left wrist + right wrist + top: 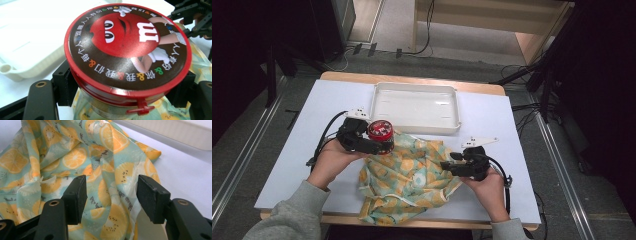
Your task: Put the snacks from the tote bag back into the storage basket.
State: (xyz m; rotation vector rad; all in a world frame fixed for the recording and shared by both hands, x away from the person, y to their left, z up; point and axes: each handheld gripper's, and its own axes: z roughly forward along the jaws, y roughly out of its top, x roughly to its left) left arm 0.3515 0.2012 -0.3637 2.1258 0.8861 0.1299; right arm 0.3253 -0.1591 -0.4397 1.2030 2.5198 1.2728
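A round candy jar with a red-rimmed printed lid is held just above the left edge of a crumpled orange-and-teal fruit-print cloth. My left gripper is shut on the jar, its black pads pressing both sides below the lid. At the cloth's right edge my right gripper stands open; a fold of cloth lies between the jaws without being pinched.
A white rectangular tray sits behind the cloth at the table's far middle, with nothing in it. The light table top has bare room at the left and right. Cables trail from both grippers.
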